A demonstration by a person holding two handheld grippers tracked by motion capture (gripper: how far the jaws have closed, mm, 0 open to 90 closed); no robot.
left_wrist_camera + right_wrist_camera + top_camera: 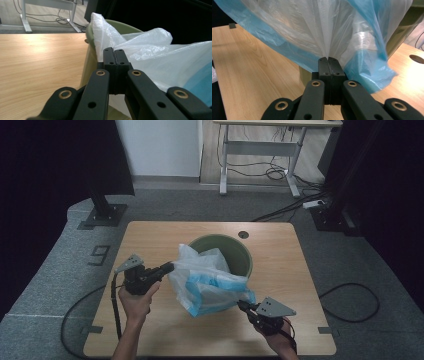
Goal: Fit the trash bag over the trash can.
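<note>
A round olive-green bin stands in the middle of the wooden table. A thin white and blue plastic bag drapes over its near rim and hangs towards me. My left gripper comes in from the left, shut on the bag's left edge. In the left gripper view the jaws meet on white film beside the bin wall. My right gripper is shut on the bag's lower right corner. In the right gripper view the bag's pleats gather into the tips.
A round cable hole sits in the table behind the bin. Black stands flank the table on the grey floor. A white desk frame and loose cables lie beyond and to the right.
</note>
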